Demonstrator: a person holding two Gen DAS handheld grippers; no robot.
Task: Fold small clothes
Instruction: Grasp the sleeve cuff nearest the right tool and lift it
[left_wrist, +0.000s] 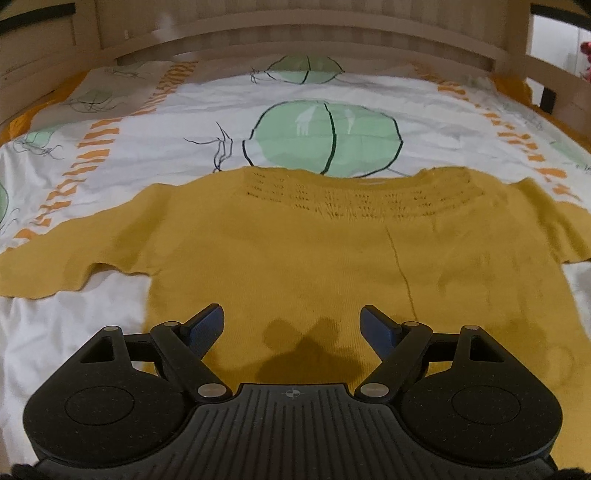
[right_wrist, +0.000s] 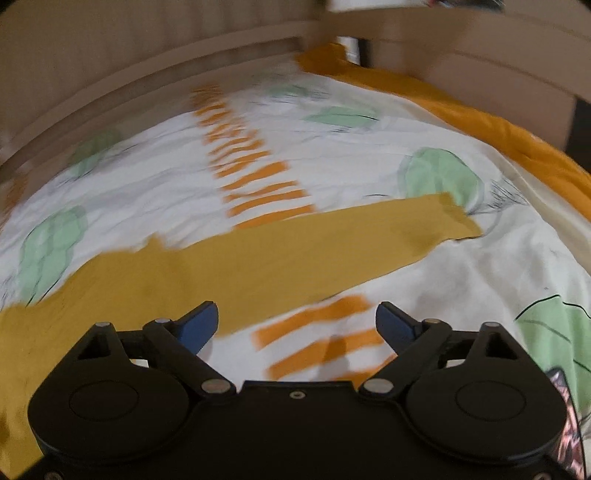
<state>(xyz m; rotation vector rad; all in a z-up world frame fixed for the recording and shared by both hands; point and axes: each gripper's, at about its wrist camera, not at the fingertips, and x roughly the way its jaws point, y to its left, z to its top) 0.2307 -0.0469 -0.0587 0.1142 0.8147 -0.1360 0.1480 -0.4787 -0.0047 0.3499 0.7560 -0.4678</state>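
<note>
A mustard-yellow knitted top (left_wrist: 295, 251) lies flat on the bed, neckline away from me and short sleeves spread to both sides. My left gripper (left_wrist: 291, 325) is open and empty, hovering over the top's lower middle, its shadow on the knit. In the blurred right wrist view the top (right_wrist: 258, 258) runs as a yellow band from the lower left to a sleeve end (right_wrist: 454, 218) at the right. My right gripper (right_wrist: 297, 325) is open and empty, just past the top's edge over the bedsheet.
The bedsheet (left_wrist: 155, 122) is white with green rounds and orange stripes. A wooden bed rail (left_wrist: 295, 40) runs along the far side. An orange blanket (right_wrist: 498, 125) lies along the far right edge of the bed.
</note>
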